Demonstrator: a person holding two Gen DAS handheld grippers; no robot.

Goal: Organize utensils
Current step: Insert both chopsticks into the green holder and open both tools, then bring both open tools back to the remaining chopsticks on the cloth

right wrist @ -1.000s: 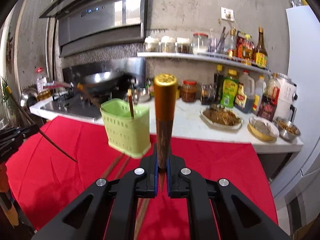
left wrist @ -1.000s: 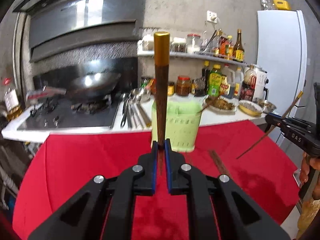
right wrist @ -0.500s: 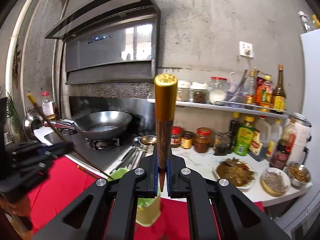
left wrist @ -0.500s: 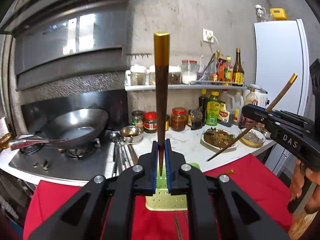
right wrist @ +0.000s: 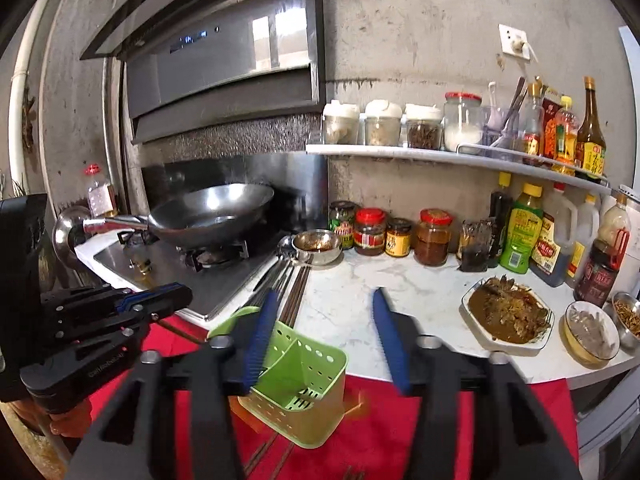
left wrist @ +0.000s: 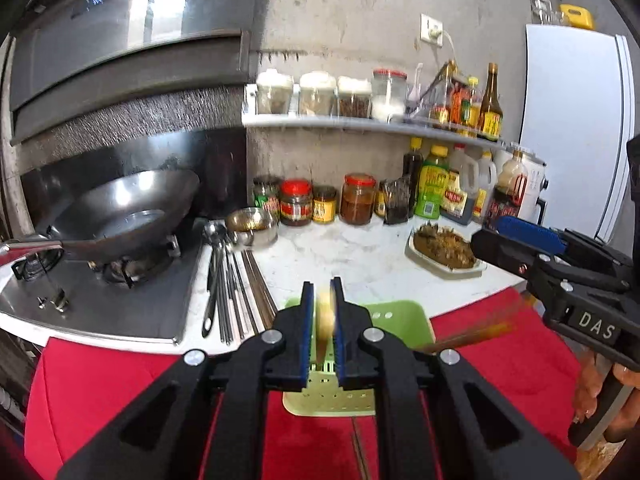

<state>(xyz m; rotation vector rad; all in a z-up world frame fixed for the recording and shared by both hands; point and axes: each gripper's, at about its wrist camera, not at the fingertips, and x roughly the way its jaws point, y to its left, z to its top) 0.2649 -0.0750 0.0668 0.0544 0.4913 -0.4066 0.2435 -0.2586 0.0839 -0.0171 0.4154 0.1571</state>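
Note:
My left gripper [left wrist: 320, 292] hovers over the green utensil holder [left wrist: 396, 320]. Its jaws are opening, and a blurred gold-tipped chopstick [left wrist: 326, 314] slips down between the pads. My right gripper [right wrist: 325, 300] is opening wide above the holder [right wrist: 312, 360] with nothing between its fingers. In the left wrist view the right gripper [left wrist: 492, 240] is on the right, and a blurred brown chopstick [left wrist: 472, 336] streaks below it toward the holder. The left gripper [right wrist: 176, 296] shows at the left of the right wrist view.
The holder stands on a red cloth [left wrist: 100, 392] where loose chopsticks [right wrist: 264, 452] lie. Behind are a white counter with metal spoons and chopsticks [left wrist: 228, 280], a wok [left wrist: 120, 220] on the stove, jars, sauce bottles, a food plate [right wrist: 508, 316] and a fridge [left wrist: 576, 128].
Both grippers moved forward over the holder. The right jaws opened wide and let their chopstick fall. The left chopstick, upright before, has slid down so its gold end sits between the pads.

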